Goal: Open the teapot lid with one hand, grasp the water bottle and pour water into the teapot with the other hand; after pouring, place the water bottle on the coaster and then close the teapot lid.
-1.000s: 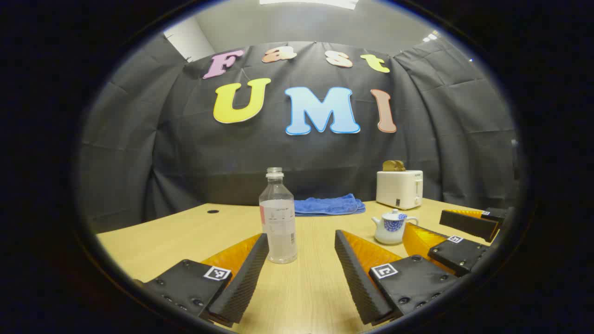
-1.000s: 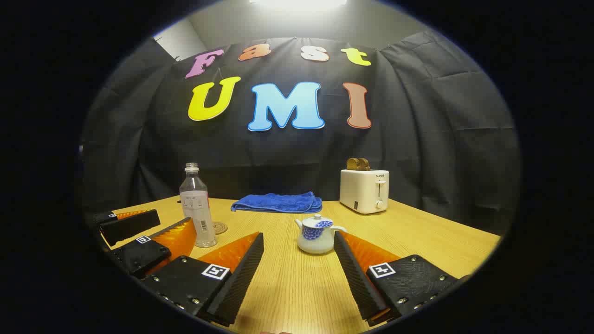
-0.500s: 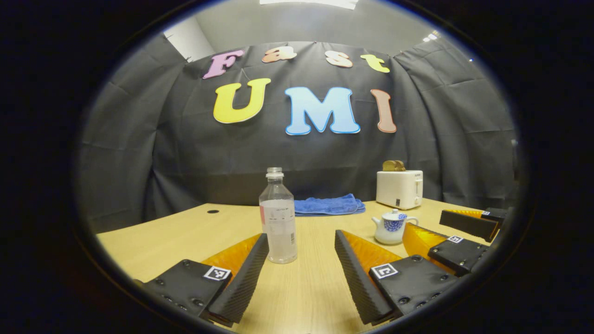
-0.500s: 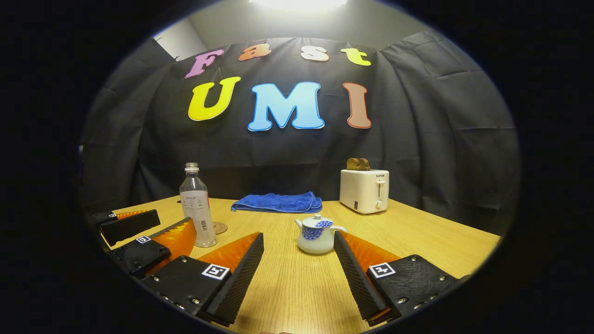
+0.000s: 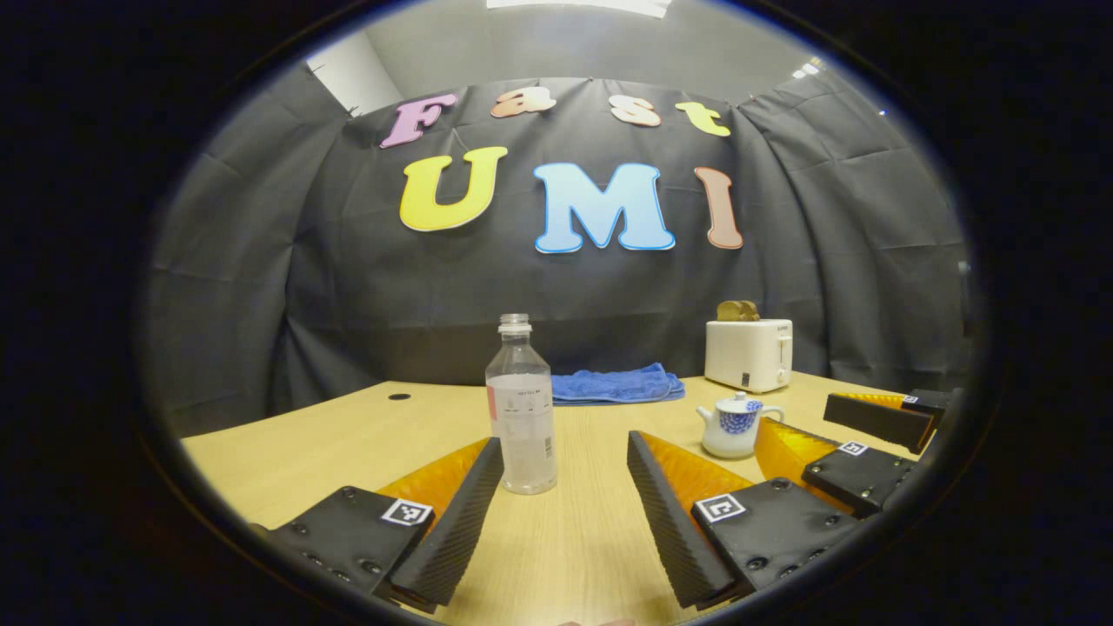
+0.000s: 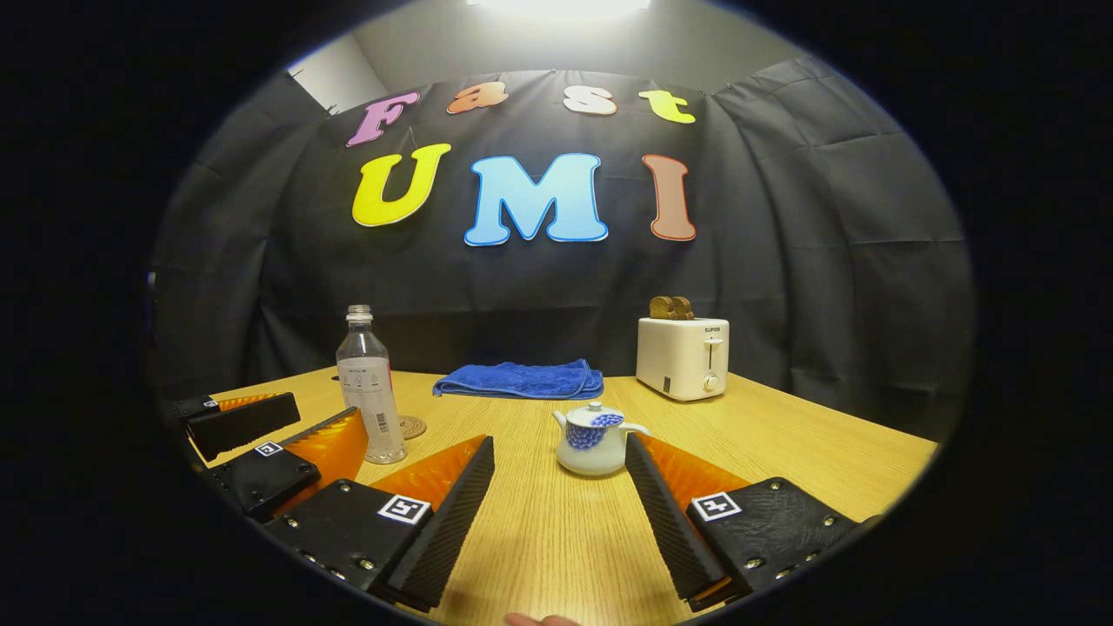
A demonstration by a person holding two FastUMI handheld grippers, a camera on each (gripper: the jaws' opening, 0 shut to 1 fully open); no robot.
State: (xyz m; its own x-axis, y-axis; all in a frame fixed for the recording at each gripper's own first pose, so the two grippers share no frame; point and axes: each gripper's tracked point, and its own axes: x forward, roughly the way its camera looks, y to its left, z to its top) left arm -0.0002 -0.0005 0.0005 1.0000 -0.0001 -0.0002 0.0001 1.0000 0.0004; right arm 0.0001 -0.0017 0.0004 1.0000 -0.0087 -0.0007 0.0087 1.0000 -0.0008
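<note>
Around the teapot (image 6: 593, 443), bare table (image 6: 783, 443) lies open on its near side and to its right, while the water bottle (image 6: 369, 396) and coaster (image 6: 411, 426) stand well to its left and the blue towel (image 6: 522, 380) and toaster (image 6: 684, 355) block the far side behind it.

Desk (image 6: 783, 443): light wood-grain top, with a small dark round hole (image 5: 399, 396) near its far left edge.

Items standing or lying directly on it, placed from the teapot:
- Teapot (image 6: 593, 439): white with blue pattern, lid on, upright, mid-desk.
- Water bottle (image 6: 369, 391): clear, uncapped, upright, well to the teapot's left.
- Coaster (image 6: 411, 426): round, flat, just beside the bottle on the teapot's side.
- Towel (image 6: 520, 380): blue, folded, behind the teapot, toward the wall.
- Toaster (image 6: 683, 356): white, bread in its slots, behind and right of the teapot.
</note>
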